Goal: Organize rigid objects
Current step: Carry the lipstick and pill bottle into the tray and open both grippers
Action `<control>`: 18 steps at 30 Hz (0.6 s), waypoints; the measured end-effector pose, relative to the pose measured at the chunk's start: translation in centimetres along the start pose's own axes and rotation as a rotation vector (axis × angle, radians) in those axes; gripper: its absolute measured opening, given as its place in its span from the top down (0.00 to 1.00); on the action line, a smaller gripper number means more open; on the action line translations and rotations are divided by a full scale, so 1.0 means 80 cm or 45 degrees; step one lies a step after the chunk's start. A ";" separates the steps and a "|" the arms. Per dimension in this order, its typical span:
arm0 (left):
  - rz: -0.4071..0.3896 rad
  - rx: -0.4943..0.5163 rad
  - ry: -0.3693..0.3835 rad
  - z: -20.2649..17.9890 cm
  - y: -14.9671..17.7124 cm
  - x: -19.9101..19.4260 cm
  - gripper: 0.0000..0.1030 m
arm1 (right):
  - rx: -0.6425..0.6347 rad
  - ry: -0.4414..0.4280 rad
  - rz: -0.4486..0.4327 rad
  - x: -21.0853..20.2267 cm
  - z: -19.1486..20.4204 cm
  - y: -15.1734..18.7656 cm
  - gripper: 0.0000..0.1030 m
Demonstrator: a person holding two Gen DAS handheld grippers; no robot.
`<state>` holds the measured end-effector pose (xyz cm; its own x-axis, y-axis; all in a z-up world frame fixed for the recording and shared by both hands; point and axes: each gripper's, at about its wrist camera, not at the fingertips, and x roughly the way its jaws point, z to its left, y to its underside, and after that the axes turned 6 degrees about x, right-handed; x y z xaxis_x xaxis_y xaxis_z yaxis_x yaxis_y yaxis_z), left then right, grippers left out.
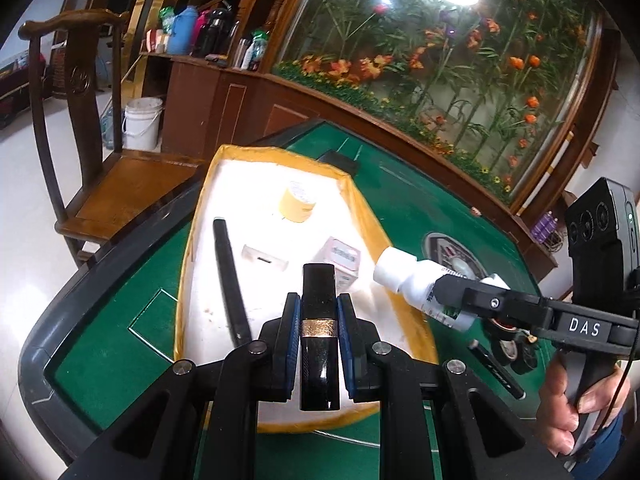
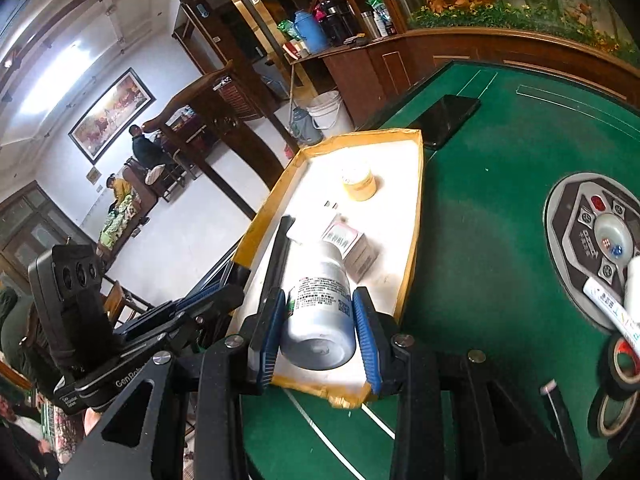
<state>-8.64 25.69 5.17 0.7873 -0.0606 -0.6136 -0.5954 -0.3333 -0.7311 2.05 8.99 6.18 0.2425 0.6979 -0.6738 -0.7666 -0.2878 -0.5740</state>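
While both grippers hang over the shallow tray [image 1: 198, 216] with its yellow-taped rim and white floor, each has its jaws clamped on an item. Left gripper [image 1: 319, 344]: blue pads pressed against both sides of a glossy black rectangular case with a gold band [image 1: 318, 320], held lengthwise along the fingers above the near end of the tray. Right gripper [image 2: 320, 328]: blue pads closed on the body of a white pill bottle [image 2: 320, 312] with a printed label, cap pointing away from the camera, base toward it; in the left wrist view the bottle's cap end sits over the tray's right rim.

Tray contents, as seen from the left wrist: a small yellow round jar [image 1: 297, 202] toward the far end; a long black bar [image 1: 230, 276] along the left side; a small white flat adapter-like piece [image 1: 264, 258] just beside it; a pink-and-white carton [image 1: 338, 258] near the middle, lying on its side.

Tray rests on a green felt mahjong table [image 2: 480, 208]. A black phone [image 2: 448, 118] lies against the tray's far corner. On the felt to the right, apart from the tray: the table's round central dice panel [image 2: 576, 240], a white tube [image 2: 608, 308] lying across its edge, rolls of black tape [image 2: 620, 364] and a black pen [image 1: 496, 368]
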 end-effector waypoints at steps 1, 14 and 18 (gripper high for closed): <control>0.005 -0.003 -0.010 0.003 -0.002 0.005 0.83 | 0.006 0.009 0.013 0.005 -0.001 -0.004 0.67; 0.055 -0.029 -0.094 0.033 -0.017 0.039 0.83 | -0.010 0.159 -0.001 0.054 0.001 -0.056 0.67; 0.086 -0.046 -0.097 0.037 -0.032 0.057 0.83 | -0.007 0.215 0.018 0.077 -0.004 -0.074 0.67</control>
<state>-4.00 29.04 3.38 0.7302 -0.0132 -0.6831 -0.6397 -0.3645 -0.6767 8.22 14.81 5.27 0.3285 0.5735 -0.7504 -0.7676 -0.3009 -0.5660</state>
